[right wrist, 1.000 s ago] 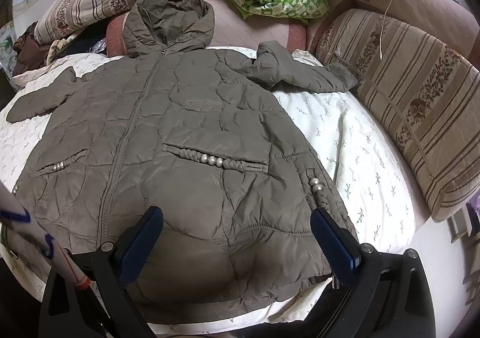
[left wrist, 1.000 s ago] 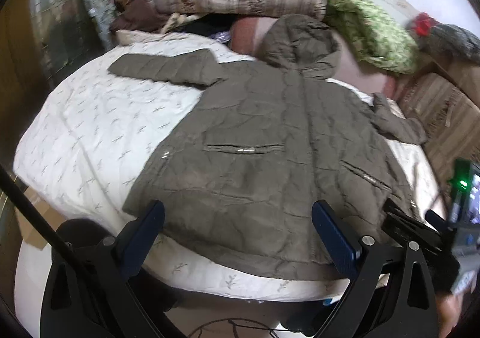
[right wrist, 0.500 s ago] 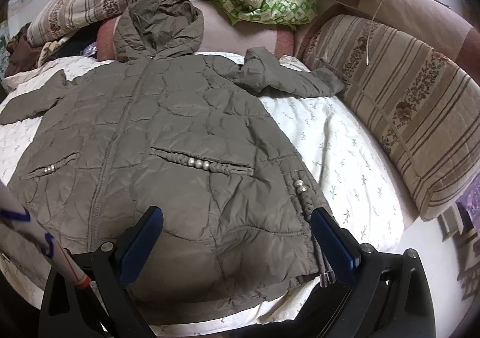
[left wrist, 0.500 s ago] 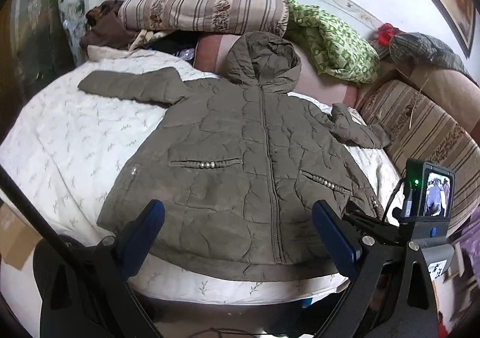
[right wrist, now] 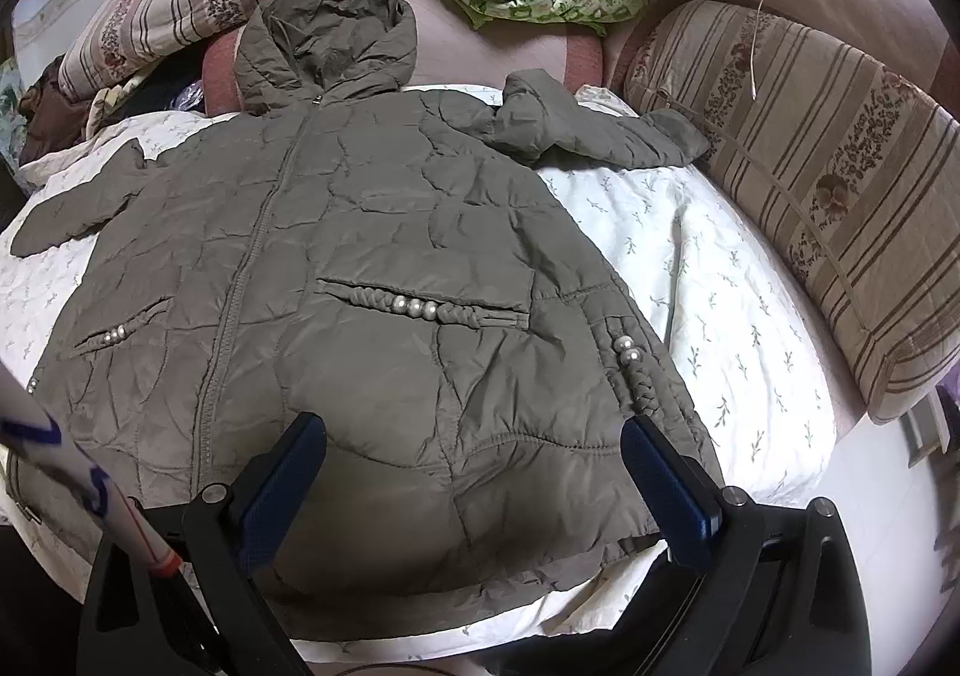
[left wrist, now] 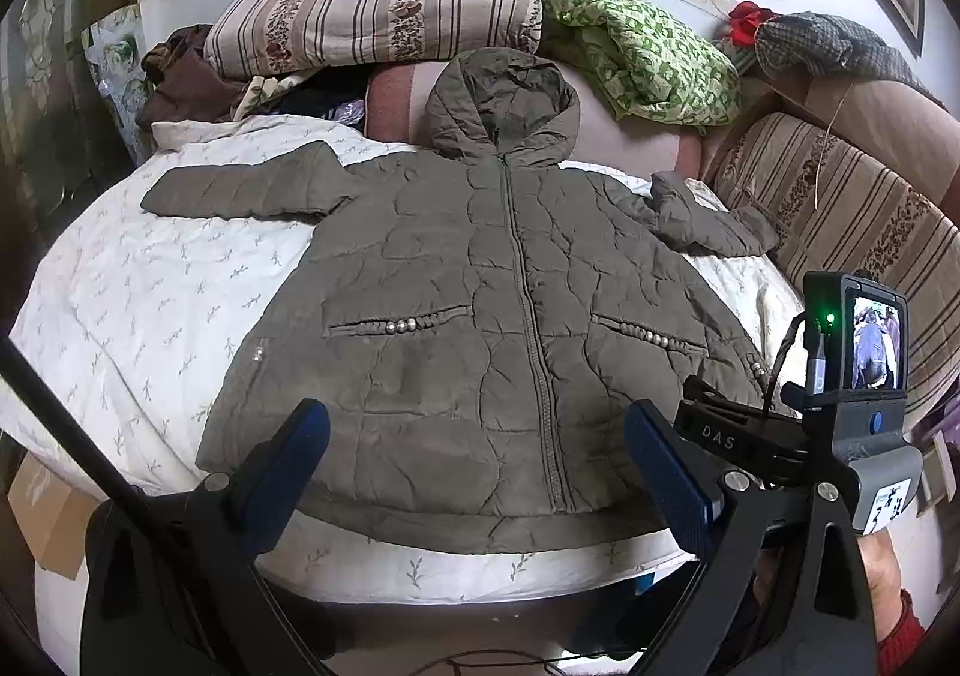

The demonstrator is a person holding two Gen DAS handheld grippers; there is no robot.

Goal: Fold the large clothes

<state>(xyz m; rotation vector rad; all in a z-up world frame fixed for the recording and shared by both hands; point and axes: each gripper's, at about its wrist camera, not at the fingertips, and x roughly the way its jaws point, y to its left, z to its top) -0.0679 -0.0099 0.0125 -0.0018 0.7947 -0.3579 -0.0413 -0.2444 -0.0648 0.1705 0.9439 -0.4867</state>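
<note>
Quilted olive jacket point(left wrist: 480, 316) lies zipped, front up, spread flat on the bed point(left wrist: 150, 304), hood beyond the fingertips | left gripper point(left wrist: 477, 466) fingers apart, empty, above the hem | right gripper point(right wrist: 474, 472) fingers apart, empty, over the hem's right corner | sleeves outspread

An olive quilted hooded jacket point(right wrist: 360, 268) lies flat, zipped, sleeves spread, on a white leaf-print bedspread point(right wrist: 708, 280). The right gripper point(right wrist: 474, 472) hovers over its hem, jaws wide apart.
</note>
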